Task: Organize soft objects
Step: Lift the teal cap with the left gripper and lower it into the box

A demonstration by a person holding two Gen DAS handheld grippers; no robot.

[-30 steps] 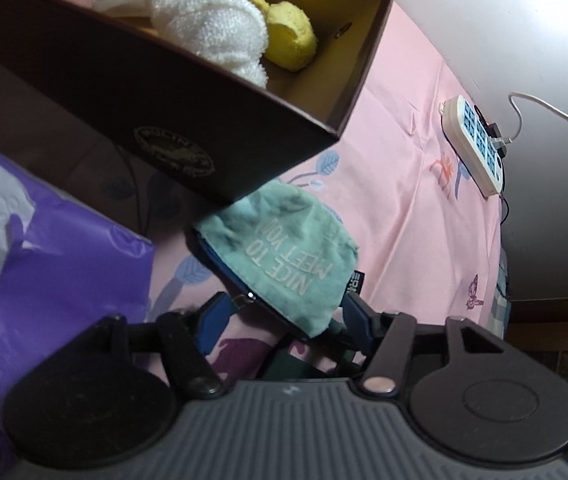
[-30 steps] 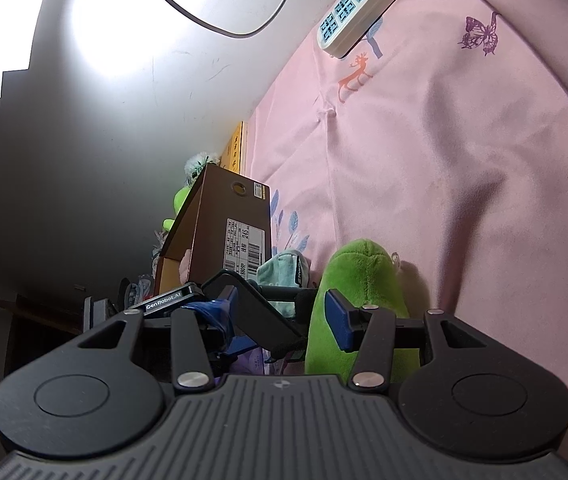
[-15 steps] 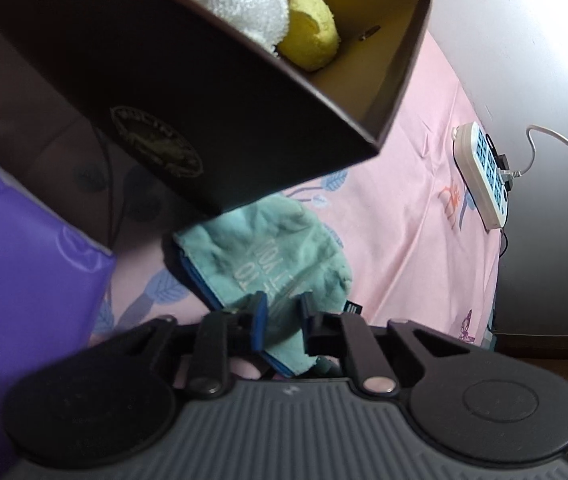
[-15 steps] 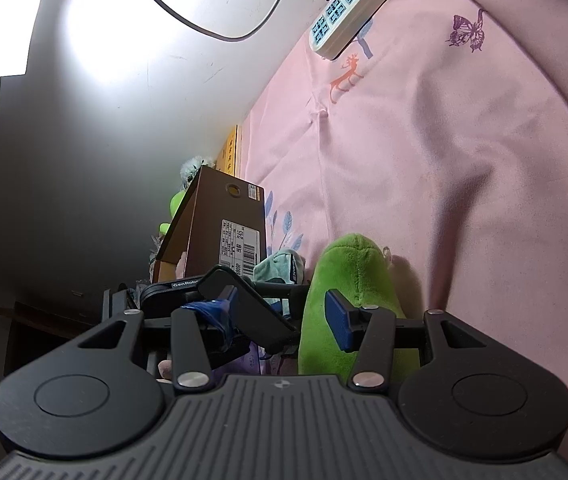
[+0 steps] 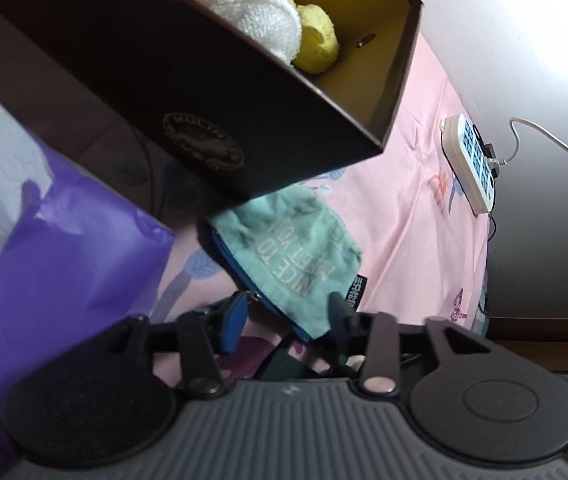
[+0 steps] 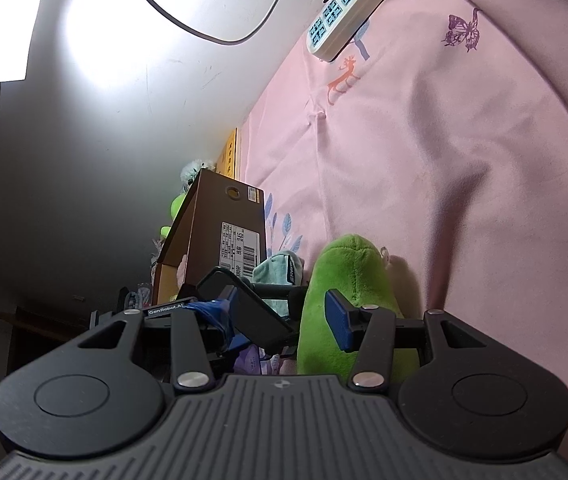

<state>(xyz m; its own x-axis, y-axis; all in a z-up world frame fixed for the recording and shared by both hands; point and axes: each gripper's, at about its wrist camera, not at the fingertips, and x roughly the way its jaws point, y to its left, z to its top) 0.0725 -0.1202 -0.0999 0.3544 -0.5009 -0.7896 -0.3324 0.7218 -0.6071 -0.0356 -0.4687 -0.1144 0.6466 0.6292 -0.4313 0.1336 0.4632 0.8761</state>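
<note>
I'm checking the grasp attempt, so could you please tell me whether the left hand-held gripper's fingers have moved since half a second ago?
Yes. The left hand-held gripper has reopened: its fingers, then nearly shut on the teal pouch, now stand wide apart around the pouch's near corner.

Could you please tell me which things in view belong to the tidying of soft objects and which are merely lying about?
Job: teal pouch, green plush, brown box, white cloth, yellow plush.

Lying about: power strip, purple bag.
</note>
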